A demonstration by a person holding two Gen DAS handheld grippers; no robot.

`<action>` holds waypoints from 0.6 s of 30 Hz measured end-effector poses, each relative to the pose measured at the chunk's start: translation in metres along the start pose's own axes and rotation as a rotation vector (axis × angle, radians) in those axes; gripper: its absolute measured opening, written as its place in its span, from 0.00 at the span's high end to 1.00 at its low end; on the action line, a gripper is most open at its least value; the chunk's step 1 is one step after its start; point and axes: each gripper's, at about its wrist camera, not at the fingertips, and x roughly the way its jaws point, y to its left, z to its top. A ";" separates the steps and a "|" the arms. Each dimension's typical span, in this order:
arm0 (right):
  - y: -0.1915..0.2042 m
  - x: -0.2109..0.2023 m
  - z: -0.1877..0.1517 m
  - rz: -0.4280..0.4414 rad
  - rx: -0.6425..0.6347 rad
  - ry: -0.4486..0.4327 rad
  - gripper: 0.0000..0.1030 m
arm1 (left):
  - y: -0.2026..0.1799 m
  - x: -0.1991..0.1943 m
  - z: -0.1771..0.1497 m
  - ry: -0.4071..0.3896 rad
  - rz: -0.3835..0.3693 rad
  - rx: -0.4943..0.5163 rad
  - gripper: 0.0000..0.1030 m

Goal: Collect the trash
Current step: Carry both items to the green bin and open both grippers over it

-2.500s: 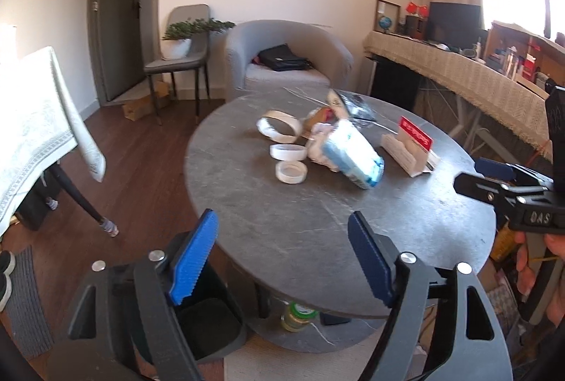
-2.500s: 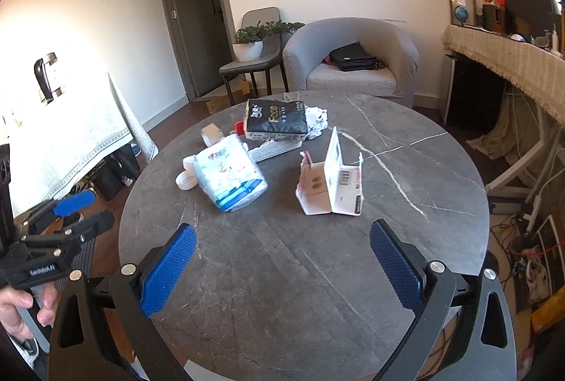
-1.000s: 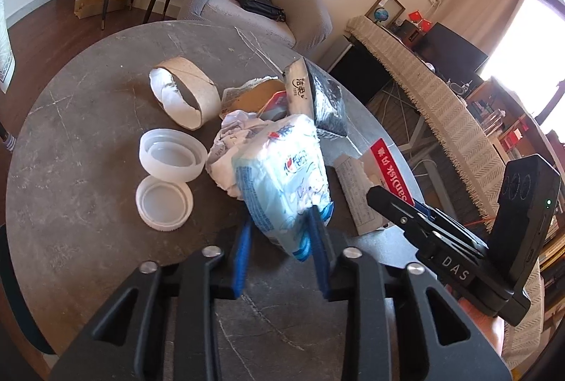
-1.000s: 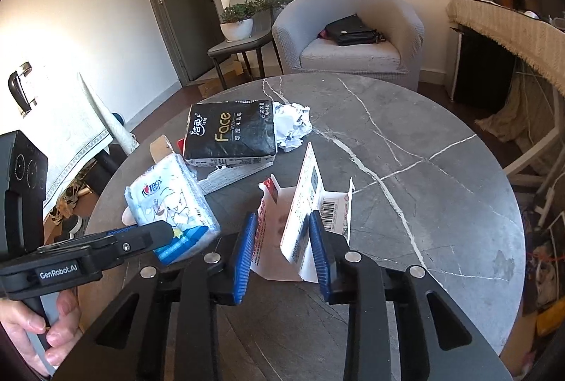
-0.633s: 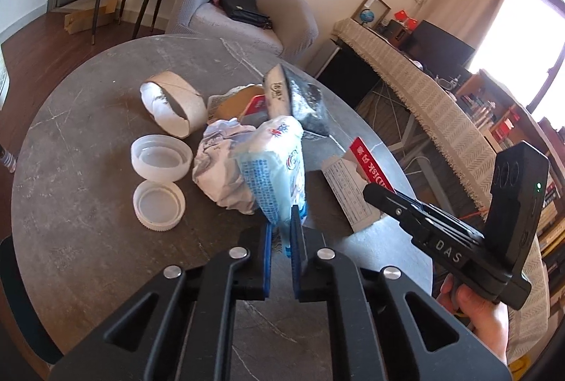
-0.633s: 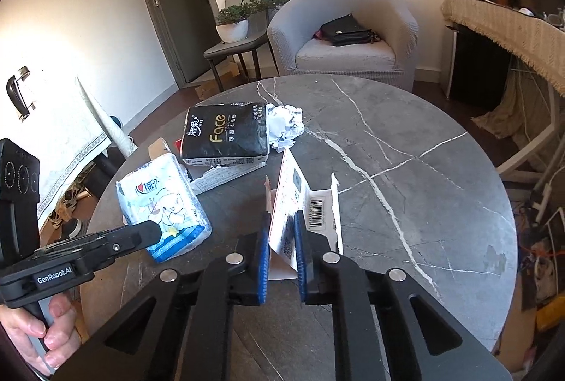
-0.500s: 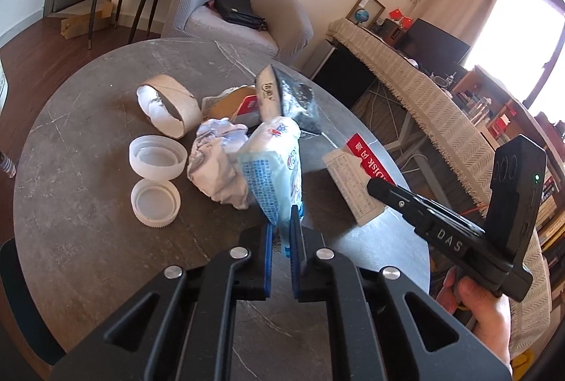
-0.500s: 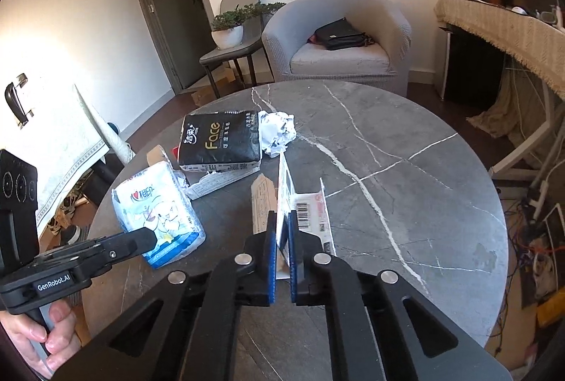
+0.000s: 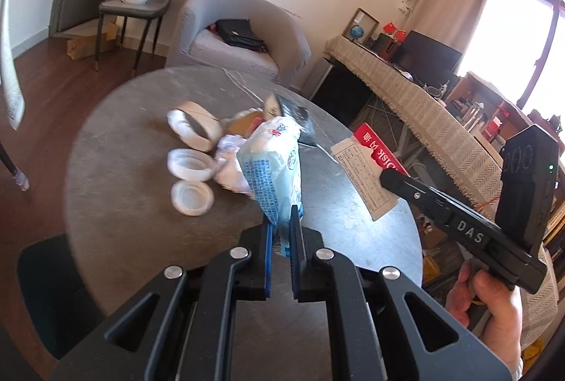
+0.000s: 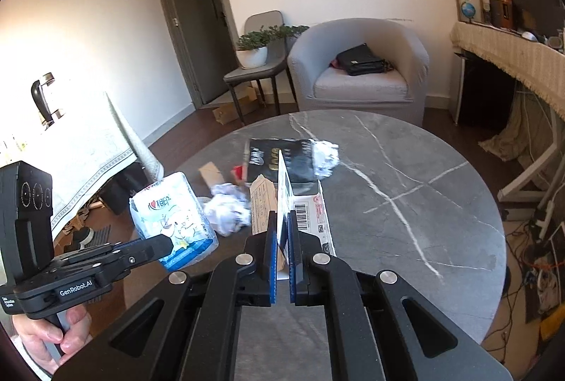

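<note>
My left gripper (image 9: pixel 280 222) is shut on the lower corner of a white-and-blue tissue pack (image 9: pixel 273 169), which hangs above the round grey table (image 9: pixel 134 225). In the right wrist view the same tissue pack (image 10: pixel 171 215) shows at the left, held by the left gripper (image 10: pixel 166 245). My right gripper (image 10: pixel 281 222) is shut on the upright flap of an opened white-and-red carton (image 10: pixel 310 204), lifted off the table. That carton (image 9: pixel 367 165) also shows at the right gripper's tip (image 9: pixel 386 176) in the left wrist view. Crumpled white paper (image 10: pixel 229 213) lies on the table beneath.
On the table lie a black tissue pack (image 10: pixel 279 158), a foil ball (image 10: pixel 326 156), a tape roll (image 9: pixel 192 128), two white lids (image 9: pixel 190 181) and a cardboard scrap (image 10: pixel 210 172). A dark bin (image 9: pixel 53 289) stands by the table's near left edge. A grey armchair (image 10: pixel 360 73) stands behind.
Both grippers closed, the left on the tissue pack, the right on the carton flap. Both then rose with their loads, uncovering the crumpled paper.
</note>
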 end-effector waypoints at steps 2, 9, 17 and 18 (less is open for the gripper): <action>0.011 0.001 0.002 0.020 -0.007 -0.009 0.96 | 0.005 -0.012 0.001 -0.017 0.015 0.014 0.91; 0.064 0.020 0.008 0.087 -0.070 -0.013 0.95 | 0.043 -0.053 0.007 -0.074 0.147 0.040 0.91; 0.132 0.043 0.013 0.197 -0.159 -0.010 0.96 | 0.115 -0.080 0.001 -0.031 0.307 0.010 0.91; 0.141 0.047 0.013 0.207 -0.168 -0.004 0.96 | 0.129 -0.083 -0.003 -0.008 0.326 -0.003 0.91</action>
